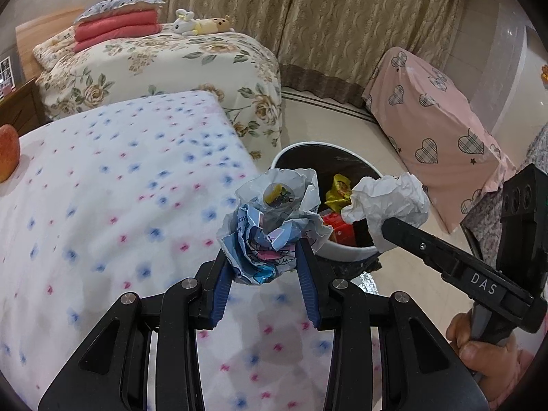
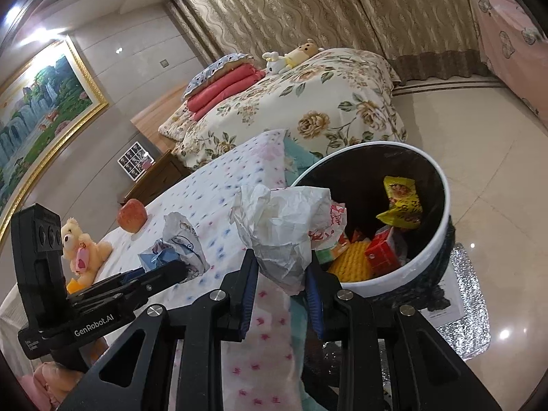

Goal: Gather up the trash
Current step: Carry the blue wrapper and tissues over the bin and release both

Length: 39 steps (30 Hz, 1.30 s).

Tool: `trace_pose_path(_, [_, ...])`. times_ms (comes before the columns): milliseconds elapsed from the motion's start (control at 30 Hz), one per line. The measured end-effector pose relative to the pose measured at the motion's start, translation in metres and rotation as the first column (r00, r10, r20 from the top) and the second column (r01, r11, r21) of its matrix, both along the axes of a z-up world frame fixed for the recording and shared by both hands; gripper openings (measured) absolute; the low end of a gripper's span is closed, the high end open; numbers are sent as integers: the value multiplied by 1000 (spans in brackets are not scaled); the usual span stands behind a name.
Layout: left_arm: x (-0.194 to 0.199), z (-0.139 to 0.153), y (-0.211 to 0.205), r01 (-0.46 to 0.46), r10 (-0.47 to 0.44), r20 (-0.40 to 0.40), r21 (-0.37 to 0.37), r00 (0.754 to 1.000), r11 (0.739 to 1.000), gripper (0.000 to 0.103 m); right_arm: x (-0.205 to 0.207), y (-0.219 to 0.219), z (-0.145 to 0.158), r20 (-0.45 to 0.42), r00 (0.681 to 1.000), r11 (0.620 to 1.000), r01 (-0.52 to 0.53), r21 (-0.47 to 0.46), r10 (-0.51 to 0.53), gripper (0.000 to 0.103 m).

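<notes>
Left wrist view: nearest the lens, the left gripper (image 1: pixel 265 263), black linkage with blue finger pads, jaws clamped on a crumpled blue-and-white printed plastic wrapper (image 1: pixel 270 227), held above the edge of the table next to the bin. Beyond it, the round white-rimmed, black-lined waste bin (image 1: pixel 346 251) on the floor, already holding a yellow snack packet (image 1: pixel 337 190) and red cartons. At right, the right gripper (image 1: pixel 394 227), jaws shut on a crumpled white paper wad (image 1: pixel 390 198) that hangs over the bin's mouth. Surface: a table under a white cloth dotted with blue and pink flowers (image 1: pixel 113 205), a red-orange apple (image 1: pixel 7 152) at its far left edge. Room: a bed under a floral cream quilt (image 1: pixel 164 65), a stack of folded coral blankets (image 1: pixel 116 29), patterned beige curtains, a piece of furniture under a pink heart-print cover (image 1: pixel 435 130), pale glossy floor tiles. Right wrist view: nearest, the right gripper (image 2: pixel 282 270) gripping the white paper wad (image 2: pixel 281 226) just beside the bin's near rim (image 2: pixel 376 286); contents include yellow packet (image 2: pixel 402 202), red carton, yellow textured item. At left, the left gripper (image 2: pixel 185 267) with its wrapper over the cloth. Also on the table: the apple (image 2: pixel 132 215) and a small cream teddy bear (image 2: pixel 84 248). A gilt-framed landscape painting (image 2: pixel 41 102) on the wall. Judgement: collection well advanced; two pieces in hand not yet dropped; no other loose litter visible on the cloth.
</notes>
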<state>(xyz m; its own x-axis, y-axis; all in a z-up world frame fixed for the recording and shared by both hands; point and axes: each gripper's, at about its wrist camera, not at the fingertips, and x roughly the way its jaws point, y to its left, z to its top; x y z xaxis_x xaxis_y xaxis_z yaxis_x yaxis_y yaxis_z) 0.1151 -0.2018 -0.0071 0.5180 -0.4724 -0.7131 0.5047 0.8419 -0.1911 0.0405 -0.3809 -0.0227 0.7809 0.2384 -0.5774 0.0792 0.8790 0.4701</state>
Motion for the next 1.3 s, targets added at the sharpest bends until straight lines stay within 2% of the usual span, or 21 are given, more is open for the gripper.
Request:
trace_pose_path(433, [3, 8, -28, 33, -33, 20, 10, 999, 999, 35, -2, -20, 4, 2, 1000, 999, 29, -23, -29, 27])
trace_pose_path(1300, [25, 6, -67, 57, -58, 30, 42, 998, 998, 35, 13, -49, 6, -24, 998, 996, 52, -75, -54, 27])
